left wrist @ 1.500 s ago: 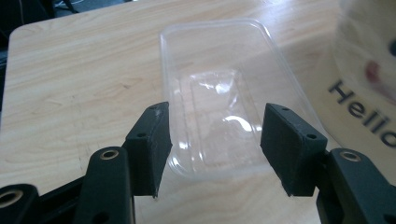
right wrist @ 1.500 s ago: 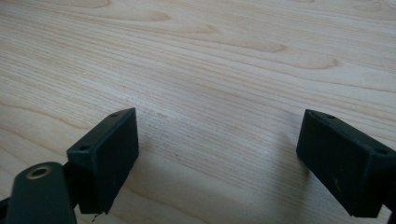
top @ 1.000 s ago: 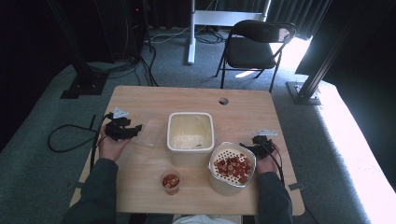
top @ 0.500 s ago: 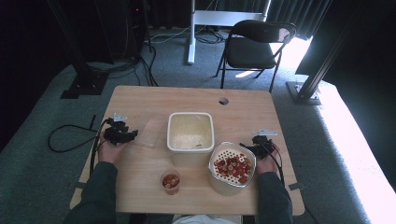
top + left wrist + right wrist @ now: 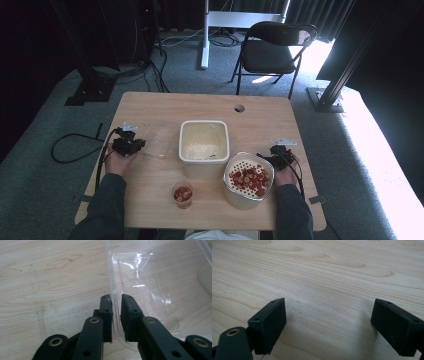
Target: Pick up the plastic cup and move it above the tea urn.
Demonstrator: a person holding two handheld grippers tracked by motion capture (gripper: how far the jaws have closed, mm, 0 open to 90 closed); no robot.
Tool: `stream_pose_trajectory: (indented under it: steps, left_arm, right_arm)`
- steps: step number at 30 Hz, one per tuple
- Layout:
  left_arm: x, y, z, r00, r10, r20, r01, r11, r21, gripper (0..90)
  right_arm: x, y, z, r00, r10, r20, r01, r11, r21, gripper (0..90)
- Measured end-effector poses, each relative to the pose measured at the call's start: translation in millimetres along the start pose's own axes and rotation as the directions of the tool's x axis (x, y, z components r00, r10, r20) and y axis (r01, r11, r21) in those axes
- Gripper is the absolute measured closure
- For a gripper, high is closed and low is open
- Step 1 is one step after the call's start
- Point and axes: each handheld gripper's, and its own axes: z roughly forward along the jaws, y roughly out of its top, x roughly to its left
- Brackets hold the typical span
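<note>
Clear plastic lid's rim, pinched between left tongs

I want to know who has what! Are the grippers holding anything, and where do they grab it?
The left hand-held gripper pinches the clear plastic lid by its rim. The right hand-held gripper is open, holding nothing.

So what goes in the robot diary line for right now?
left gripper: closing, pinching clear lid rim | right gripper: open over table, holding nothing
</note>
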Motion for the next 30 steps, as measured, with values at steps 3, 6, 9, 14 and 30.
stream_pose_trajectory:
  steps: [3,6,9,14,30]
  left_arm:
    - [0.3,1.0,-6.9,0.9999,0.003,0.013,-0.002,0.9994,-0.034,84.4]
    - [0.4,2.2,-12.6,0.9998,0.002,0.020,-0.001,0.9983,-0.058,85.5]
    - [1.8,4.7,-21.8,0.9997,-0.005,0.023,0.007,0.9953,-0.097,86.7]
    - [3.6,7.4,-40.1,0.9999,-0.004,-0.013,0.002,0.9877,-0.156,87.0]
    - [-6.9,21.2,-87.0,0.9978,0.062,-0.025,-0.066,0.9602,-0.271,87.0]
  right_arm:
    - [0.0,0.0,0.0,1.0000,0.000,0.000,0.000,1.0000,0.000,12.4]
    - [0.0,0.0,0.0,1.0000,0.000,0.000,0.000,1.0000,0.000,12.4]
    - [0.0,0.0,0.0,1.0000,0.000,0.000,0.000,1.0000,0.000,12.4]
    - [0.1,-0.1,-0.1,1.0000,0.001,0.002,-0.001,1.0000,0.000,12.4]
    - [0.1,-0.1,-0.1,1.0000,0.001,0.002,-0.001,1.0000,0.000,12.4]
